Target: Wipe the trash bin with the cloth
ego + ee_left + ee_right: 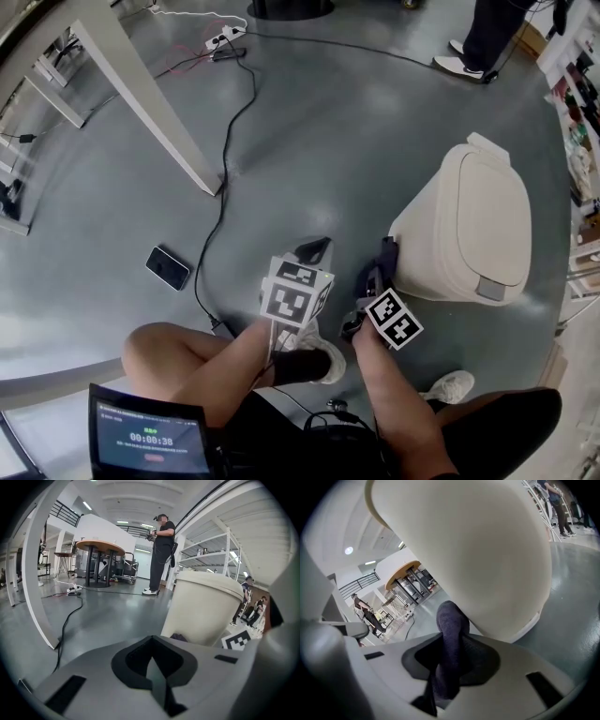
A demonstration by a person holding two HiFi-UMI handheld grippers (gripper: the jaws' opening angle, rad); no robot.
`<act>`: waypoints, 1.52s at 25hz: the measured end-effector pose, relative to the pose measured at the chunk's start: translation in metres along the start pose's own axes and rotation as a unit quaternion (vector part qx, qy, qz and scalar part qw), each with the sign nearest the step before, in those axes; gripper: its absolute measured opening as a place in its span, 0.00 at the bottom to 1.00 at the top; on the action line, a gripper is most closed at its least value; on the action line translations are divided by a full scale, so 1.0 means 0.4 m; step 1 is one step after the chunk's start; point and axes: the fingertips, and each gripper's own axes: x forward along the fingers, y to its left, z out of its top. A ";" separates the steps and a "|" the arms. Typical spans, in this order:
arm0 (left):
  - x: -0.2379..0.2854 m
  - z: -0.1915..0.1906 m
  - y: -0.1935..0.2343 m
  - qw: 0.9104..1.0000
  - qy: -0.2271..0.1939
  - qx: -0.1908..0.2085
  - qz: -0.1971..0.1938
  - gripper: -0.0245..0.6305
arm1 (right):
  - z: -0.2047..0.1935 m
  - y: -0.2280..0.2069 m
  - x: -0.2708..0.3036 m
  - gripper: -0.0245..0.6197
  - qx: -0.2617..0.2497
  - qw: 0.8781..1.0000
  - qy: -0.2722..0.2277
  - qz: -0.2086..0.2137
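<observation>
A cream trash bin (473,225) with a closed lid stands on the grey floor at the right. My right gripper (380,272) is shut on a dark cloth (386,253), which touches the bin's left side wall low down. In the right gripper view the cloth (450,644) sticks up between the jaws of the right gripper (450,667), against the bin (478,550). My left gripper (314,251) hovers just left of the bin, shut and holding nothing. In the left gripper view the left gripper (152,667) points at the bin (206,606), with the cloth (178,637) at its foot.
A phone (168,268) lies on the floor at the left. A black cable (230,159) runs past a white table leg (141,98). A person (487,37) stands beyond the bin. Shelves (577,112) line the right edge. The holder's legs and shoes (319,356) are below the grippers.
</observation>
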 end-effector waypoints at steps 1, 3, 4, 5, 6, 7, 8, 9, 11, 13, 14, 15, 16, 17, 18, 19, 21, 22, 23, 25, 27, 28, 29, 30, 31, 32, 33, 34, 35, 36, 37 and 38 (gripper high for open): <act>0.000 0.010 0.000 1.000 -0.004 -0.001 0.000 0.03 | 0.020 0.026 -0.007 0.18 -0.007 1.000 -0.012 0.010; -0.005 0.035 0.001 1.000 -0.011 0.000 0.004 0.03 | 0.069 0.086 -0.029 0.18 -0.018 0.999 -0.038 0.033; -0.011 0.050 0.002 1.000 -0.016 0.001 0.008 0.03 | 0.096 0.118 -0.045 0.18 -0.018 0.998 -0.050 0.043; -0.018 0.067 0.002 1.000 -0.022 0.002 0.011 0.03 | 0.123 0.148 -0.064 0.18 -0.014 0.997 -0.063 0.053; -0.027 0.086 0.001 0.999 -0.030 0.002 0.013 0.03 | 0.152 0.177 -0.084 0.18 -0.008 0.995 -0.077 0.062; -0.037 0.107 -0.002 0.999 -0.041 0.001 0.013 0.03 | 0.181 0.206 -0.105 0.18 -0.003 0.993 -0.092 0.071; -0.048 0.130 -0.005 0.999 -0.052 0.001 0.012 0.03 | 0.208 0.235 -0.124 0.18 0.003 0.991 -0.106 0.082; -0.059 0.152 -0.008 0.998 -0.063 0.000 0.011 0.03 | 0.231 0.259 -0.140 0.18 0.010 0.989 -0.118 0.091; -0.079 0.189 -0.015 0.997 -0.083 -0.001 0.008 0.03 | 0.263 0.287 -0.165 0.18 0.024 0.986 -0.133 0.101; -0.096 0.211 -0.023 0.995 -0.100 -0.006 0.003 0.03 | 0.281 0.298 -0.179 0.18 0.034 0.984 -0.142 0.103; -0.101 0.218 -0.026 0.994 -0.105 -0.008 0.002 0.03 | 0.287 0.298 -0.183 0.18 0.036 0.983 -0.147 0.101; -0.104 0.222 -0.028 0.994 -0.108 -0.010 0.000 0.03 | 0.293 0.294 -0.185 0.18 0.037 0.983 -0.153 0.098; -0.105 0.225 -0.029 0.994 -0.110 -0.010 -0.001 0.03 | 0.297 0.288 -0.185 0.18 0.039 0.982 -0.158 0.093; -0.105 0.227 -0.030 0.994 -0.112 -0.009 -0.001 0.03 | 0.301 0.280 -0.182 0.18 0.040 0.982 -0.162 0.088; -0.105 0.228 -0.031 0.993 -0.114 -0.009 -0.001 0.03 | 0.303 0.270 -0.178 0.18 0.041 0.982 -0.164 0.082; -0.104 0.228 -0.031 0.993 -0.116 -0.009 -0.002 0.03 | 0.303 0.260 -0.173 0.18 0.043 0.983 -0.164 0.076; -0.098 0.222 -0.031 0.993 -0.115 -0.009 -0.002 0.03 | 0.302 0.240 -0.164 0.18 0.046 0.983 -0.163 0.065; -0.094 0.217 -0.032 0.993 -0.114 -0.009 -0.003 0.04 | 0.302 0.232 -0.161 0.18 0.047 0.984 -0.162 0.061; -0.089 0.212 -0.034 0.994 -0.113 -0.009 -0.003 0.04 | 0.301 0.224 -0.158 0.18 0.046 0.984 -0.161 0.056; -0.078 0.200 -0.038 0.994 -0.109 -0.008 -0.005 0.03 | 0.294 0.208 -0.149 0.18 0.045 0.986 -0.156 0.047; -0.066 0.181 -0.039 0.995 -0.101 -0.004 -0.005 0.03 | 0.279 0.188 -0.139 0.18 0.047 0.987 -0.147 0.035; -0.061 0.172 -0.038 0.995 -0.097 -0.002 -0.004 0.03 | 0.270 0.176 -0.134 0.18 0.047 0.988 -0.143 0.028; -0.057 0.165 -0.038 0.996 -0.093 -0.002 -0.003 0.03 | 0.260 0.163 -0.129 0.18 0.046 0.989 -0.139 0.021; -0.054 0.163 -0.038 0.996 -0.091 -0.003 -0.002 0.03 | 0.250 0.150 -0.122 0.18 0.044 0.990 -0.134 0.015; -0.052 0.164 -0.040 0.996 -0.091 -0.003 -0.002 0.03 | 0.238 0.135 -0.115 0.18 0.044 0.991 -0.128 0.010; -0.051 0.167 -0.042 0.996 -0.092 -0.003 -0.002 0.03 | 0.226 0.121 -0.105 0.18 0.045 0.992 -0.122 0.005; -0.051 0.169 -0.044 0.996 -0.093 -0.003 -0.003 0.03 | 0.212 0.107 -0.094 0.18 0.045 0.992 -0.114 0.000; -0.051 0.170 -0.047 0.996 -0.093 -0.001 -0.003 0.03 | 0.197 0.093 -0.082 0.18 0.044 0.993 -0.106 -0.006; -0.051 0.170 -0.051 0.996 -0.093 0.002 -0.004 0.03 | 0.182 0.077 -0.072 0.18 0.040 0.994 -0.098 -0.013; -0.050 0.169 -0.054 0.996 -0.093 0.006 -0.004 0.03 | 0.170 0.059 -0.063 0.18 0.035 0.995 -0.092 -0.021; -0.049 0.167 -0.055 0.996 -0.092 0.010 -0.002 0.03 | 0.158 0.042 -0.056 0.18 0.028 0.995 -0.087 -0.030; -0.047 0.165 -0.053 0.996 -0.092 0.015 0.000 0.03 | 0.146 0.028 -0.047 0.18 0.019 0.996 -0.081 -0.037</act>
